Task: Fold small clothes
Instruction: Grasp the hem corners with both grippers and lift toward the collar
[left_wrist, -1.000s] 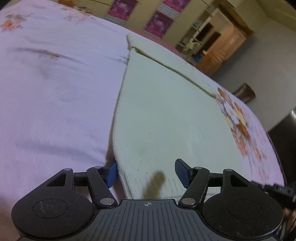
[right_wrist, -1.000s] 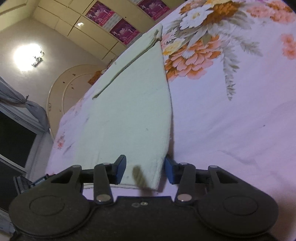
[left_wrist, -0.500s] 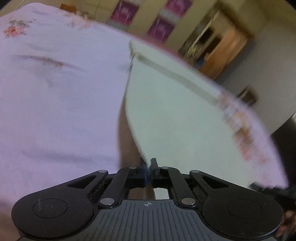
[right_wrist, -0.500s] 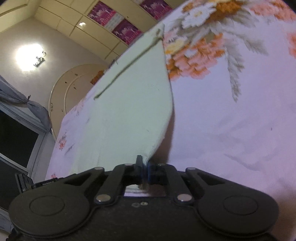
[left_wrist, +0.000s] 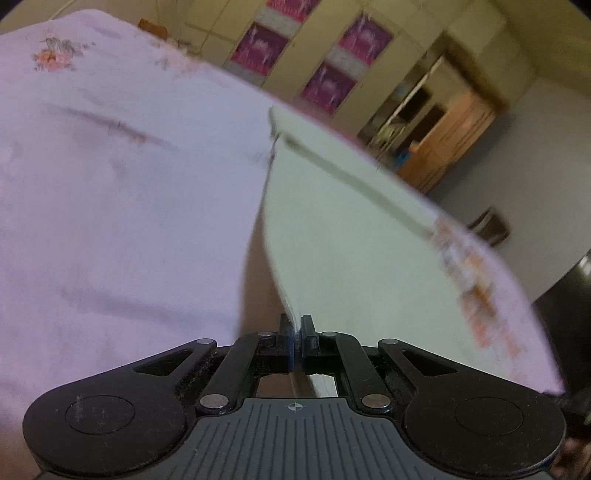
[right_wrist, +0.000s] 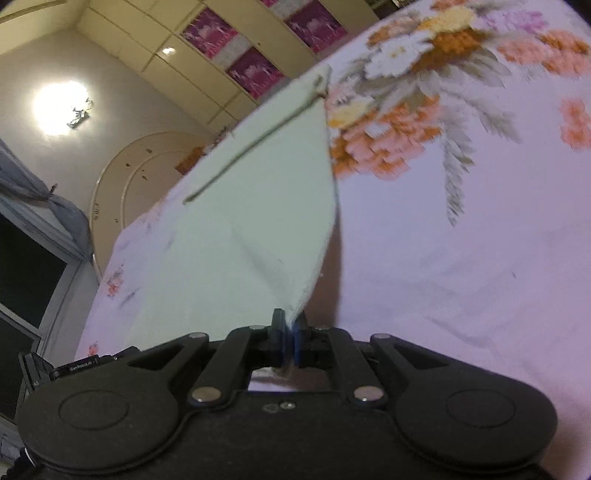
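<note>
I have the left gripper (left_wrist: 296, 334) and right gripper (right_wrist: 290, 332) each pinching a near corner of the white garment (left_wrist: 351, 240); folding it over lies ahead.

A second ago both sets of jaws stand apart around the near corners of the pale cloth (left_wrist: 351, 236). Now the left gripper (left_wrist: 296, 341) pinches its corner tight, and the right gripper (right_wrist: 290, 339) does likewise. Each pinched corner is raised off the floral sheet (right_wrist: 461, 258), the cloth sloping away toward 12 o'clock.

Cream cupboards (right_wrist: 236, 55), ceiling lamp (right_wrist: 61, 107), dark window (right_wrist: 26, 280)
</note>
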